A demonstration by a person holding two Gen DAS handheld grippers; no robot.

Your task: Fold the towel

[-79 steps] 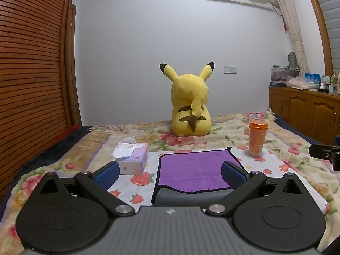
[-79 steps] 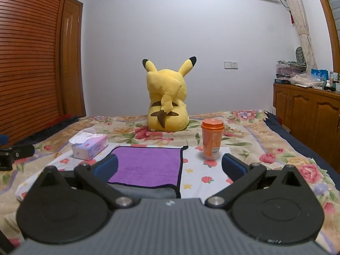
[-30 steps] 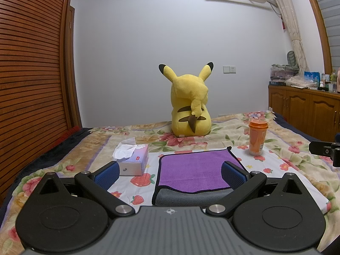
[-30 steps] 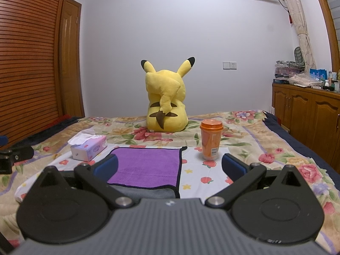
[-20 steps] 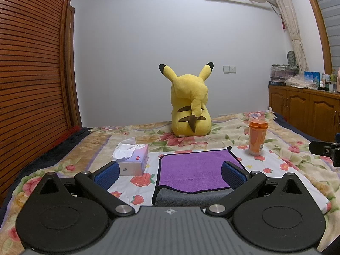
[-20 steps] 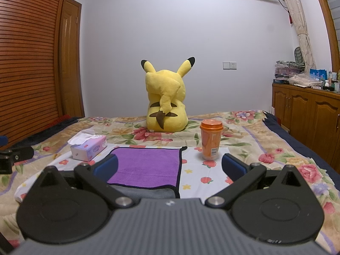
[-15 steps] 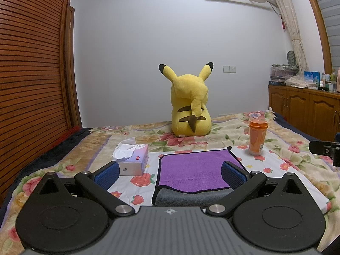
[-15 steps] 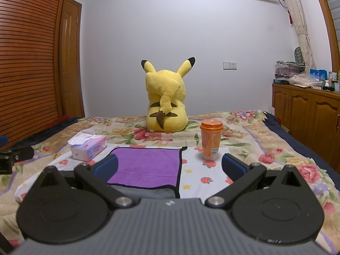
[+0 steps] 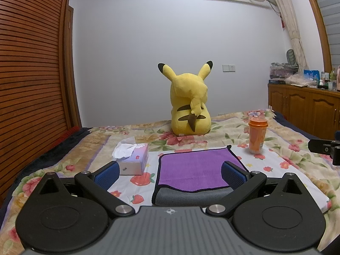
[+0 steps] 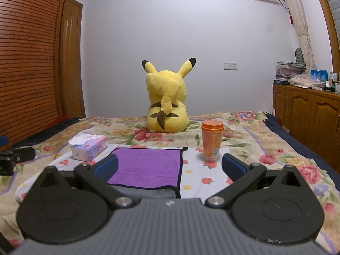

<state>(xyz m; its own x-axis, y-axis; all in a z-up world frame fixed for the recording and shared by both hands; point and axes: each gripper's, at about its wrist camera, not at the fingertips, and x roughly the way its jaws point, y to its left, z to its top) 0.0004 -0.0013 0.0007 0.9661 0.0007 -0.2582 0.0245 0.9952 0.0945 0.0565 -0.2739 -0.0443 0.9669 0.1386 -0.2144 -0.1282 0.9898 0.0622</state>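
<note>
Left gripper (image 9: 170,173): jaws spread wide, blue pads apart, nothing between them. It hangs low over the near edge of the bed, clear of the cloth. Its side shows at the left margin of the right wrist view as a dark bracket.

Right gripper (image 10: 170,166): same posture, jaws wide, gripping nothing. Its body shows at the right margin of the left wrist view.

Towel (image 9: 192,171): purple top with black trim, grey underside showing along the near edge. It lies flat on a white strawberry-print cloth (image 9: 274,167), straight ahead of the left gripper and ahead-left of the right gripper. No pad touches it.

Tissue box (image 9: 133,159): pale pink, white tissue pulled up, just left of the towel on the same cloth.

Orange cup (image 10: 212,142): lidded, upright, near the towel's far right corner but apart from it.

Floral bedspread (image 10: 244,136): under everything, running back to the wall.

Yellow plush (image 10: 166,102): seated upright beyond the towel, back turned to the cameras, black-tipped ears up.

Far right: wooden cabinet (image 10: 308,114) with clutter on top. Left: slatted wooden doors (image 9: 31,74).
</note>
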